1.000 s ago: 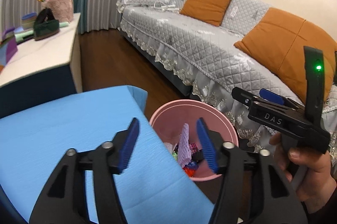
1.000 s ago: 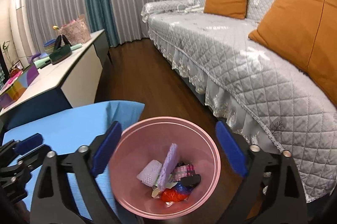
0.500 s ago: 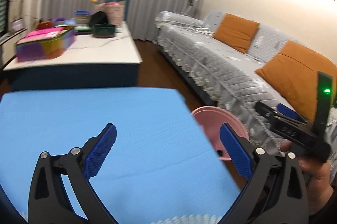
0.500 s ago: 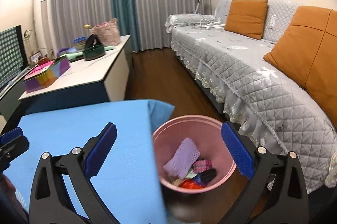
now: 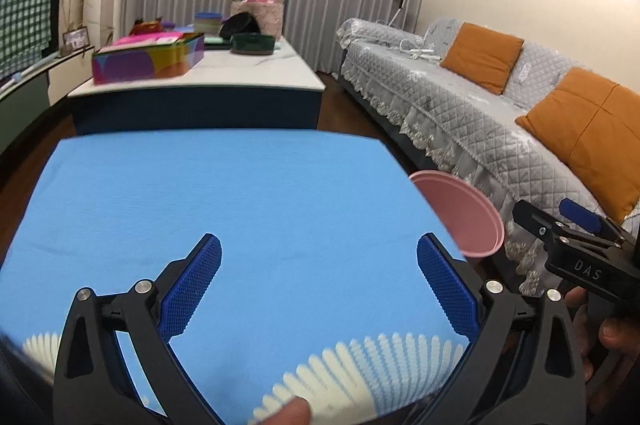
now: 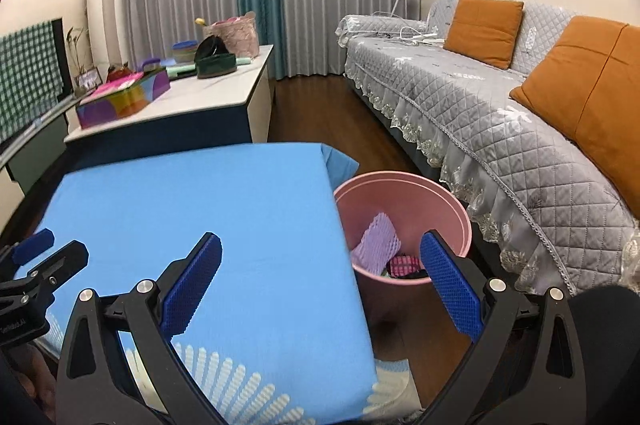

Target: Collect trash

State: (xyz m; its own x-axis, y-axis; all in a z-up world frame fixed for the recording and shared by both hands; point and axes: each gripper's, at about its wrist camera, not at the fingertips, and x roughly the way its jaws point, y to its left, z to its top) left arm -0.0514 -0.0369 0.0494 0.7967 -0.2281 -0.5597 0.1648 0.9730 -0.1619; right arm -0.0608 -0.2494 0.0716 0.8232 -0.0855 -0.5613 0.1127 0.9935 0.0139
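A pink bin (image 6: 404, 225) stands on the floor at the right edge of the blue-clothed table (image 6: 192, 201). Inside it lie a purple foam net (image 6: 378, 243) and other scraps. In the left wrist view only the bin's rim and inner wall (image 5: 460, 217) show. My left gripper (image 5: 319, 285) is open and empty above the bare blue cloth (image 5: 240, 193). My right gripper (image 6: 320, 285) is open and empty, over the table's right edge, its right finger in front of the bin. It also shows in the left wrist view (image 5: 576, 245).
A grey quilted sofa (image 6: 500, 113) with orange cushions (image 6: 484, 25) runs along the right wall. A white-topped low cabinet (image 6: 192, 97) behind the table carries a colourful box (image 6: 124, 101), bowls and a basket. Dark wood floor (image 6: 316, 113) lies between cabinet and sofa.
Both grippers have pulled back and up from over the bin to above the blue table. The left gripper opened wide. The purple net now lies lower in the bin.
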